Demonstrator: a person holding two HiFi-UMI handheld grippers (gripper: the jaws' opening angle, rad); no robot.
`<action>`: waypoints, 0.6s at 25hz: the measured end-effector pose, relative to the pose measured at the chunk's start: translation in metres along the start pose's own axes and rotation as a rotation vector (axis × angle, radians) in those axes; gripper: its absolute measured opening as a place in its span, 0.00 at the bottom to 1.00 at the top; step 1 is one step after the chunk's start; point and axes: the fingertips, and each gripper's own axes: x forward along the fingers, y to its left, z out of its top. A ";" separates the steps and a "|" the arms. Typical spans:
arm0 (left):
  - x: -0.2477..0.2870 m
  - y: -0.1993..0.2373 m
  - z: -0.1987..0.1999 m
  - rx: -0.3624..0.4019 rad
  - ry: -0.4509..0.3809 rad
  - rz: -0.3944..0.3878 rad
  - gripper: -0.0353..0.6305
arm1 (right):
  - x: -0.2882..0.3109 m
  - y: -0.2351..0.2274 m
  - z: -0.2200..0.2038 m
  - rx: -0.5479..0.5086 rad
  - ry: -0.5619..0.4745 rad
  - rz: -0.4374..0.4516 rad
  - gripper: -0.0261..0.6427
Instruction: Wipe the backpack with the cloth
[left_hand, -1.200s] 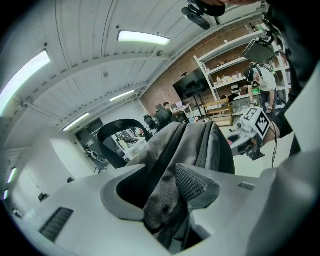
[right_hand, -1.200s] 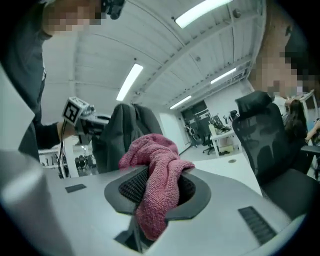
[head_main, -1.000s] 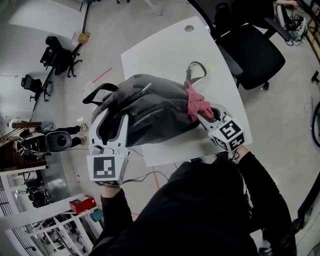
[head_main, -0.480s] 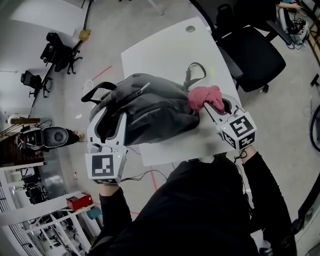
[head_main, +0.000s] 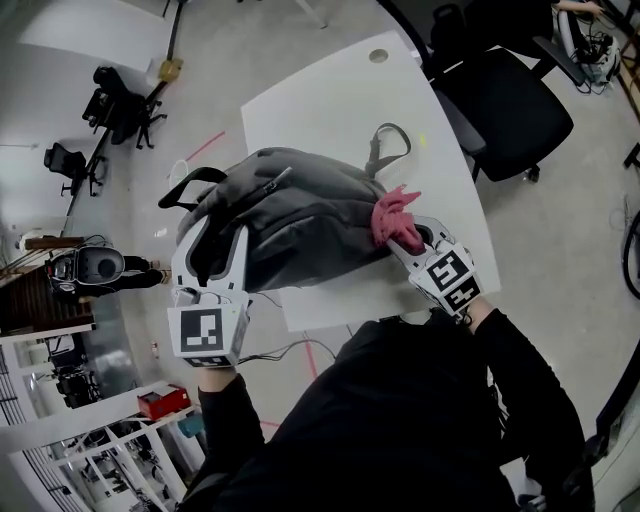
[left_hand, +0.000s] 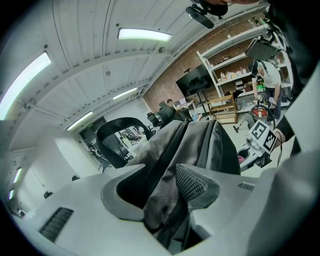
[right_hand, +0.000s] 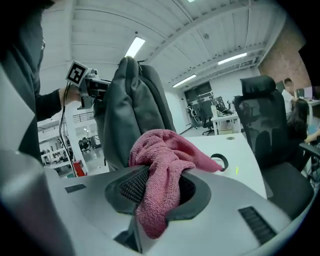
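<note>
Head view suggests wiping is under way: right gripper clamps the pink cloth against the backpack just ahead; left gripper pinches its fabric. Next, likely a sweep across.

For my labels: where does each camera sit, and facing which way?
Head view: on the head, steeply down at backpack; left tongs, right tongs, sleeves show.
Left gripper view: on left tongs, facing gripped backpack fabric.
Right gripper view: on right tongs, facing gripped pink cloth.
Shared: each gripper view shows the other tongs.

White table on grey floor, black office chair beside it
</note>
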 end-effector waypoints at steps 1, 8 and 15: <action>0.000 0.000 0.000 0.001 0.001 0.002 0.35 | 0.002 -0.002 -0.010 0.011 0.010 0.005 0.20; 0.002 0.001 -0.003 0.003 0.006 0.018 0.35 | 0.029 -0.019 -0.064 0.066 0.108 0.029 0.20; 0.000 -0.001 -0.002 -0.002 0.005 0.020 0.35 | 0.022 -0.058 -0.124 -0.276 0.575 -0.150 0.20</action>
